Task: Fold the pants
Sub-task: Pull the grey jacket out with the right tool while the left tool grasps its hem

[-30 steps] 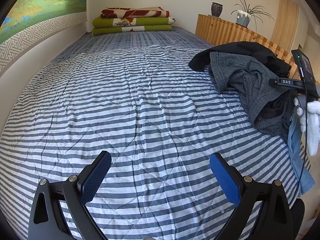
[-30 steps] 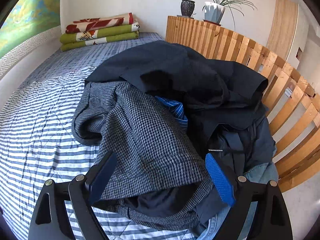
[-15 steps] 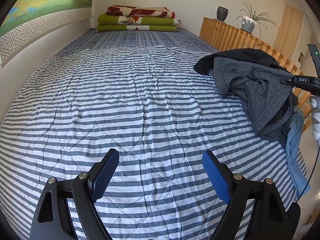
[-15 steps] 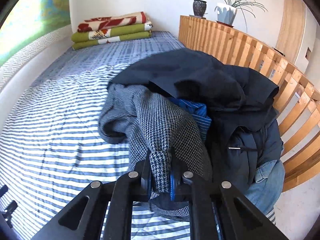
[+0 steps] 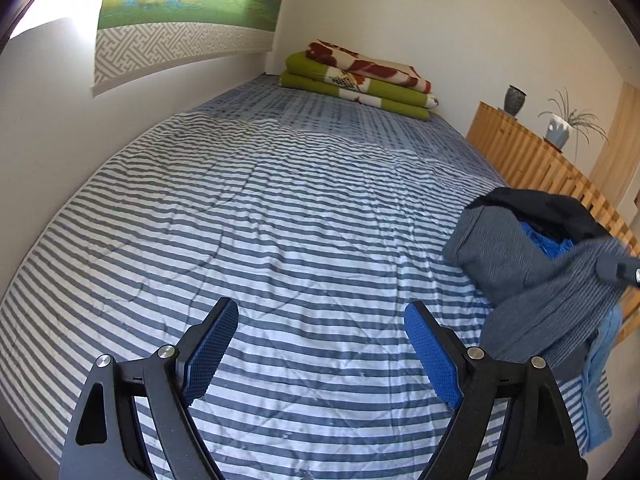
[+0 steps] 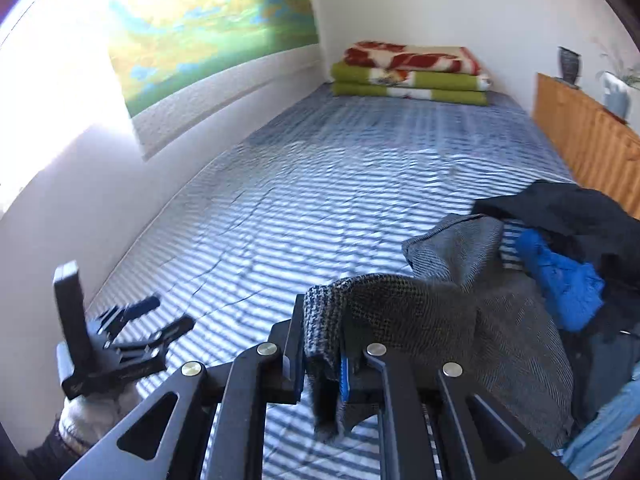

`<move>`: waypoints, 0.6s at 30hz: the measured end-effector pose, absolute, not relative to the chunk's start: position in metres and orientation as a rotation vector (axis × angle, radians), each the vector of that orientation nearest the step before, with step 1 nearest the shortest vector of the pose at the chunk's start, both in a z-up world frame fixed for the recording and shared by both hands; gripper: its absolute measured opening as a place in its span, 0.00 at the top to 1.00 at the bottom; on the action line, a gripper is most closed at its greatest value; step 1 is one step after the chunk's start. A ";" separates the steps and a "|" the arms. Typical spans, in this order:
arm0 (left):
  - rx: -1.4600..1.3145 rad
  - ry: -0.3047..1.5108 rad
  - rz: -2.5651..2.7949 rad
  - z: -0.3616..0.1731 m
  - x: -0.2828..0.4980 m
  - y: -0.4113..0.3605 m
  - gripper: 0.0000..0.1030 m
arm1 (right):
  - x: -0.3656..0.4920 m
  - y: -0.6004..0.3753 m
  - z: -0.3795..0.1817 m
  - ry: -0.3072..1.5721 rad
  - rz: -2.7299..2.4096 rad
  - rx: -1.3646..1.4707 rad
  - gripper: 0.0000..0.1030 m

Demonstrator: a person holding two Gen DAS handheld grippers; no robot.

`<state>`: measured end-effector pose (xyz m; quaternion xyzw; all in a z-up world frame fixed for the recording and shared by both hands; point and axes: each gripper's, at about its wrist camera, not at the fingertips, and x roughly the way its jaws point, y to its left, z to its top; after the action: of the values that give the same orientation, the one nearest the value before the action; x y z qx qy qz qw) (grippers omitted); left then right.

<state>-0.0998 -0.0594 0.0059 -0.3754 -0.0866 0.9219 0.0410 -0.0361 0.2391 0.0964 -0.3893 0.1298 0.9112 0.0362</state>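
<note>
On a striped bed (image 5: 280,208), the right gripper (image 6: 322,368) pinches a bunched edge of grey houndstooth pants (image 6: 452,308), though its fingers are easing apart slightly. The cloth trails from the fingers back to a clothes pile (image 6: 568,240) at the bed's right edge, beside a wooden slatted rail (image 5: 520,152). The left gripper (image 5: 320,348), fingers spread and empty, hovers over bare bedding to the left, well apart from the pants; the right is nearer.
</note>
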 end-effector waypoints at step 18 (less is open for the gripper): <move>-1.380 -0.031 2.405 -0.086 -0.118 0.060 0.15 | 0.090 0.391 -0.049 0.660 2.150 -1.237 0.36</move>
<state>-0.1175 0.0599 -0.0864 -0.4891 -0.0111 0.8527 0.1832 0.0900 0.3914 -0.0485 -0.4622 0.2466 0.8032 0.2834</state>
